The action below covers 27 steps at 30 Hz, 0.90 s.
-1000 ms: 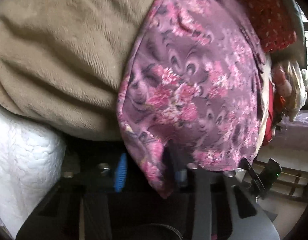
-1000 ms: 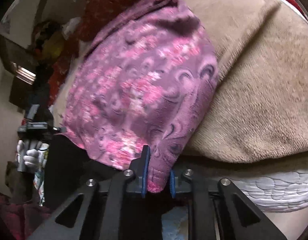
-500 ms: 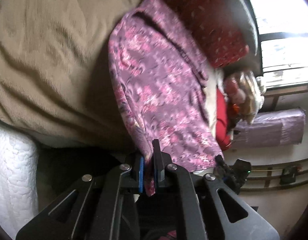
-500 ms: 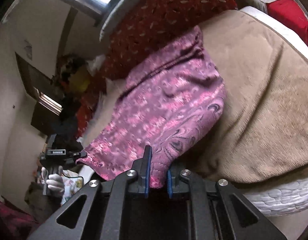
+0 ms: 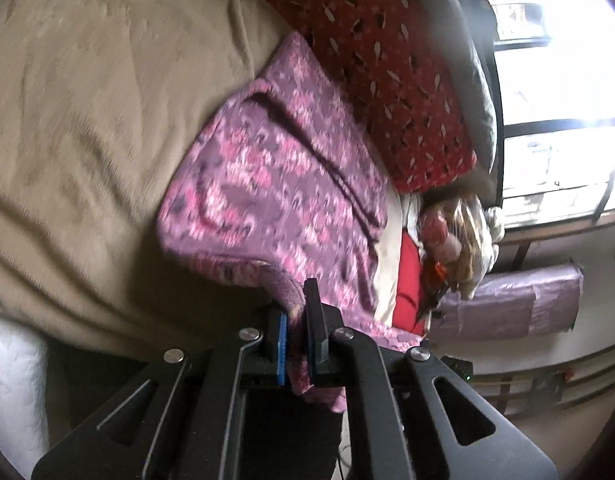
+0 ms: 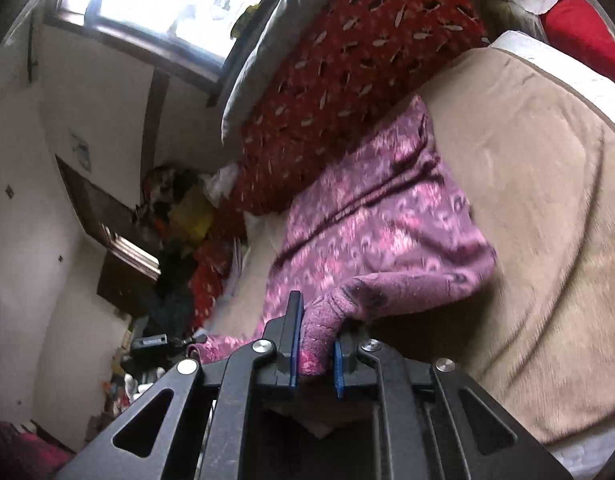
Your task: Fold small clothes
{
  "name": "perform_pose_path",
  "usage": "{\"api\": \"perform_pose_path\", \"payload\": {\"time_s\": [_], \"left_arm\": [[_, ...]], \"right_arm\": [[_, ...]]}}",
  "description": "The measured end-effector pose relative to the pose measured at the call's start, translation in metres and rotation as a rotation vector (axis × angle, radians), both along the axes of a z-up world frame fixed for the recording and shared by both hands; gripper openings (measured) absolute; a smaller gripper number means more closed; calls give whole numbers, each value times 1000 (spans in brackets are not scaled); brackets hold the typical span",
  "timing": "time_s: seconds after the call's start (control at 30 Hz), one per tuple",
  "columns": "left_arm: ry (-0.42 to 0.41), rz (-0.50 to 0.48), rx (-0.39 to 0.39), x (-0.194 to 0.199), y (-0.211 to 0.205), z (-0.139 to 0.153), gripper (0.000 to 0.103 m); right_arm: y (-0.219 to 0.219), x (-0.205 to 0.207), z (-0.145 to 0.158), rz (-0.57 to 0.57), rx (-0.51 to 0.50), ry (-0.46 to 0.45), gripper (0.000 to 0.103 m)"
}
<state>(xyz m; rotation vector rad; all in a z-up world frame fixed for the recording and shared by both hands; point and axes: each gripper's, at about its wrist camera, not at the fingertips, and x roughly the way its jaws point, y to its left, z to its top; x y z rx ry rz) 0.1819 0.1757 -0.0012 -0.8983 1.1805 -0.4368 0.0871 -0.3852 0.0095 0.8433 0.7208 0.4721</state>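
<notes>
Sagging purple-pink floral garment (image 5: 275,184), corners pinched.

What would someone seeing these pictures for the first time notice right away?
The purple floral garment stands out, spread across the tan blanket on the bed. Both grippers are pinching its near edge: the left gripper holds one corner, the right gripper another. Behind the garment, against the bright window, lies a red patterned pillow.
</notes>
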Motion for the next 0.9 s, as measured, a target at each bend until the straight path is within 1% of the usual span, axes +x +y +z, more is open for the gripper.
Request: {"api": "perform_pose_path", "payload": {"time_s": [0.07, 0.2, 0.4, 0.43, 0.53, 0.67, 0.77, 0.83, 0.9], "left_arm": [[0, 19, -5, 16, -1, 0, 5], [2, 47, -8, 47, -2, -2, 5], [-36, 94, -12, 98, -5, 3, 5], [-41, 103, -15, 108, -6, 3, 5], [-46, 124, -39, 143, -9, 4, 5], [-54, 146, -20, 198, -17, 2, 5], [-51, 169, -22, 243, -22, -2, 5], [-48, 183, -9, 271, -27, -6, 5], [-40, 190, 26, 300, -34, -14, 5]], "right_arm": [[-5, 15, 0, -14, 26, -6, 12], [-10, 41, -3, -36, 47, -9, 12], [-19, 93, -11, -72, 87, -5, 12], [-22, 107, -13, -80, 100, -9, 12], [-26, 138, -17, -101, 123, -12, 12], [-36, 193, -26, -144, 171, -21, 12], [-43, 236, -36, -174, 206, -11, 12], [-49, 265, -45, -203, 228, 11, 12], [-53, 290, -54, -227, 239, 33, 12]]}}
